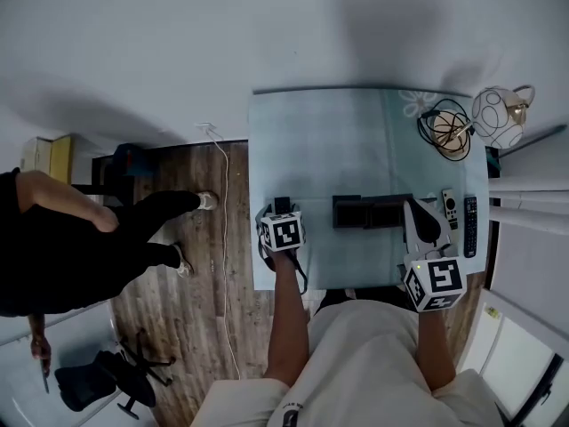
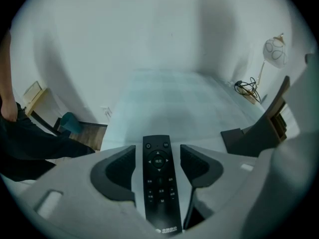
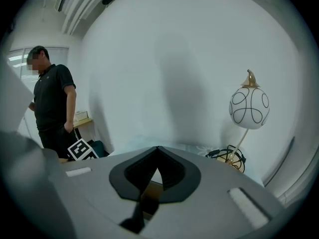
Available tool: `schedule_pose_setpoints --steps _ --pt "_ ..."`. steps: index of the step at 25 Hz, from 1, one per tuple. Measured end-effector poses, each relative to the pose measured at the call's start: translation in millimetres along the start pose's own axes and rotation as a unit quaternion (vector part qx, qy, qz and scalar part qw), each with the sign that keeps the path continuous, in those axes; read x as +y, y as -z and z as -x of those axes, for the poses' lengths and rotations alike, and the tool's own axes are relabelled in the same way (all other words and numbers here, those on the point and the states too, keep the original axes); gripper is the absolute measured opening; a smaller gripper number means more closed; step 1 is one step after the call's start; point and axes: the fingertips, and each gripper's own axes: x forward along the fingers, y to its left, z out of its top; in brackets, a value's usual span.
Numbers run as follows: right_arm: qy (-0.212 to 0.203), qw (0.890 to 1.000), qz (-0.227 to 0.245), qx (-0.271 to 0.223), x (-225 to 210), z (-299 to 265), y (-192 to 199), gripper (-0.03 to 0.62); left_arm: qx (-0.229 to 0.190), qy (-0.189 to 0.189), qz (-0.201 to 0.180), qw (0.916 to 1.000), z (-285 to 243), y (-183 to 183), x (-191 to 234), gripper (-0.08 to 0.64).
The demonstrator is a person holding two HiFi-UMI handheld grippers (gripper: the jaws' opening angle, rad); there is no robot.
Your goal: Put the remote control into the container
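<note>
One long black plastic remote control [image 2: 160, 193] lies flat on the pale blue-green tabletop [image 1: 338, 140], near its left front edge. It sits right between the jaws of the left gripper [image 2: 158, 158]. Those jaws stand wide apart, with a bare gap on each side of the remote and no pad touching it, so it isn't held yet.

Key relation: the remote's long axis runs bottom to top in the left gripper view, in line with the way the gripper points. Power-button end is at the far side, logo end is under the gripper body. The jaws straddle its narrow width, so closing them should pinch the two long edges.

Black rectangular open container [image 1: 356, 210] sits mid-table, to the right of the left gripper in the head view and well apart from it. It shows as the dark block at middle right of the left gripper view. My read is grip, lift, carry rightward, lower in.

Right gripper [image 3: 157, 153] has its jaws closed together with nothing gripped. In the head view its white jaws sit at the container's right end. It's nearer the container, but the left one is the one on the remote.

Two more remotes lie side by side at the right table edge, one small pale grey [image 1: 450, 208] and one slim black [image 1: 470, 225], both untouched. Coiled black cable [image 1: 447, 130] and white globe lamp [image 1: 496, 118] are at the upper right corner, out of the path.
</note>
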Motion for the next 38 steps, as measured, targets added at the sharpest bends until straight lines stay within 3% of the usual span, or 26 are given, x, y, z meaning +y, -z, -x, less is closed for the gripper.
schedule_pose_setpoints --steps 9,11,13,19,23,26,32,38 --pt "-0.010 1.000 -0.002 0.013 -9 -19 2 0.003 0.020 -0.003 0.015 0.9997 -14 -3 7 0.281" --pt "-0.014 1.000 -0.003 0.010 -9 -18 1 0.003 0.011 0.003 0.021 0.9997 -11 -6 6 0.215" --pt "-0.016 1.000 -0.001 0.008 -8 -17 2 0.003 0.004 0.006 0.023 0.9997 -8 -6 4 0.212" --pt "-0.023 1.000 -0.005 0.005 3 -3 13 0.003 -0.063 -0.003 0.007 0.9980 23 -18 -1 0.205" --pt "-0.019 0.998 -0.052 0.005 11 8 34 0.003 -0.109 -0.014 0.010 0.9939 48 -17 -3 0.201" --pt "-0.008 0.998 -0.068 -0.001 14 21 46 0.003 -0.153 -0.021 0.018 0.9878 71 -13 -4 0.199" --pt "-0.002 0.998 -0.068 -0.012 28 53 64 0.003 -0.253 -0.032 0.007 0.9670 114 -3 -16 0.199" --pt "0.023 0.996 -0.087 -0.024 33 82 82 0.003 -0.317 -0.020 -0.030 0.9476 153 -7 -48 0.196"
